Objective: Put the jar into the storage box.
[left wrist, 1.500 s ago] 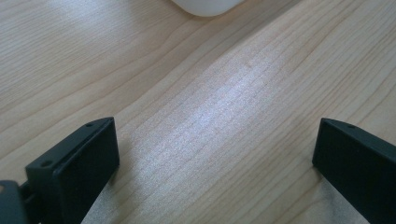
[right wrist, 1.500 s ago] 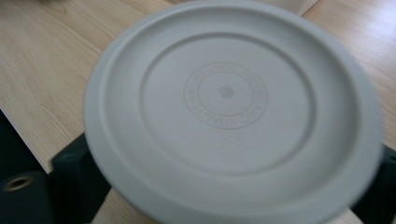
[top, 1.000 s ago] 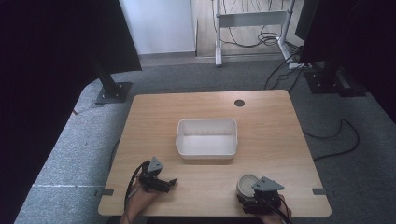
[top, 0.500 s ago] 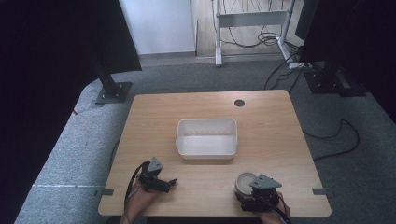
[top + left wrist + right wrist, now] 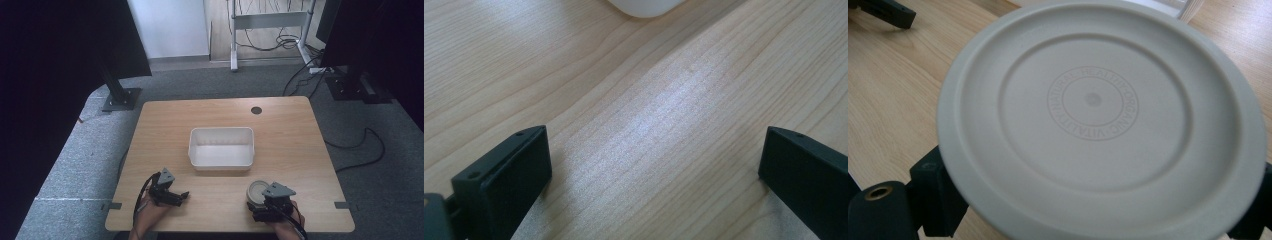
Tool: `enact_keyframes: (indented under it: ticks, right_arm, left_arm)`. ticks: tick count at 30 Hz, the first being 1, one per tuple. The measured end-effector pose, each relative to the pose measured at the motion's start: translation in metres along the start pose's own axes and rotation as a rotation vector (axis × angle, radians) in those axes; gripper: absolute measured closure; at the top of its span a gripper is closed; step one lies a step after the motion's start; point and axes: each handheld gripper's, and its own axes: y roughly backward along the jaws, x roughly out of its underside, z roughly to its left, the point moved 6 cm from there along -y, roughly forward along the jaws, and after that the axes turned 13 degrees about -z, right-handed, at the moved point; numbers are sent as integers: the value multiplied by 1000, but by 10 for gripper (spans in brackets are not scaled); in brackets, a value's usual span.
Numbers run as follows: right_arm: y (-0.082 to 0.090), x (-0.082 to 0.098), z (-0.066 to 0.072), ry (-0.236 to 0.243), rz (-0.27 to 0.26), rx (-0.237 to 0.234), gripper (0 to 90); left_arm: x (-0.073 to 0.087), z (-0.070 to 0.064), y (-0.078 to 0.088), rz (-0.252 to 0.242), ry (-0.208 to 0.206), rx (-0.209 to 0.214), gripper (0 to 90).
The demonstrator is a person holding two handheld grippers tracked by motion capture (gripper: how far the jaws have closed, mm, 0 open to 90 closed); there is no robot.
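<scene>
Grippers sit at the near edge of the table (image 5: 165,120), one in each hand. Left gripper (image 5: 172,196) rests on bare wood near the left corner, its jaws spread wide with nothing between them. Right gripper (image 5: 260,207) is at the near right, right by a round grey lid (image 5: 257,191); in the right gripper view that lid (image 5: 1098,117) lies over the jaws, hiding their tips, so I cannot tell whether they grip it. Farther on, a white tub (image 5: 221,148) stands mid-table, just beyond the lid and apart from it. A dark round hole (image 5: 256,110) marks the far edge.
</scene>
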Motion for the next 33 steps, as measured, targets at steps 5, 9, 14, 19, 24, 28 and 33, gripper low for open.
enact_keyframes:
  ticks: [5, 9, 14, 19, 24, 28, 33]
  right_arm:
    - [-5, -3, 1, -7, -1, -5, 94]
    - [-8, -5, 3, -7, 1, -10, 94]
    - [-12, -9, 3, -8, -1, -8, 94]
    - [-15, -11, 3, -18, -3, -11, 94]
    - [-20, -14, 4, -17, -4, -17, 94]
    - [-25, -15, 5, -14, -2, -18, 94]
    - [-30, -19, 6, -11, -4, -20, 94]
  left_arm:
    - [0, 0, 0, 0, 0, 0, 2]
    - [0, 0, 0, 0, 0, 0, 2]
    - [0, 0, 0, 0, 0, 0, 2]
    - [0, 0, 0, 0, 0, 0, 2]
    - [0, 0, 0, 0, -1, 0, 2]
    - [0, 0, 0, 0, 0, 0, 2]
    - [0, 0, 0, 0, 0, 0, 2]
